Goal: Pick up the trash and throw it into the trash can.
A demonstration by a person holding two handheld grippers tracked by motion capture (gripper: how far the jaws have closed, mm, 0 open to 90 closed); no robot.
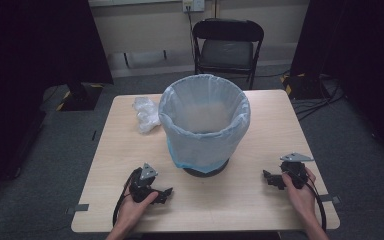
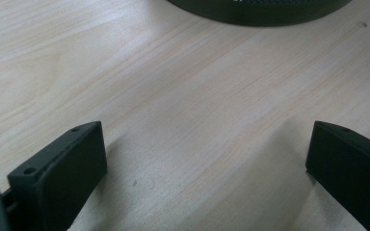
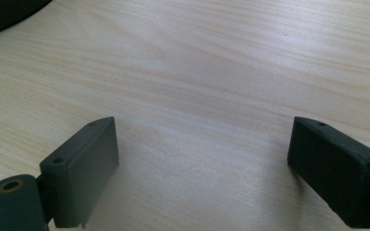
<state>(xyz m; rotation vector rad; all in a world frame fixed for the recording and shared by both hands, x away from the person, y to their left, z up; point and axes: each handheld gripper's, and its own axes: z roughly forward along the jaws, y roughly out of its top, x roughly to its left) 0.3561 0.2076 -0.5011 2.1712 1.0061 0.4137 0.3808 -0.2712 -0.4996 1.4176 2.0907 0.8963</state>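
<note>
Both claws, left claw (image 1: 166, 192) and right claw (image 1: 268, 176), wide open, empty, resting on worktop (image 1: 230, 200). Lined bin (image 1: 204, 122) between and ahead, likely staged for bag work.

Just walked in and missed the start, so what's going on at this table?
A person sits at a wooden table with a gripper in each hand. The left gripper and right gripper both rest low near the table's front, jaws open with nothing between them. Between them stands a bin lined with a translucent bag, untouched. A crumpled plastic bag lies beside it at the back left.
</note>
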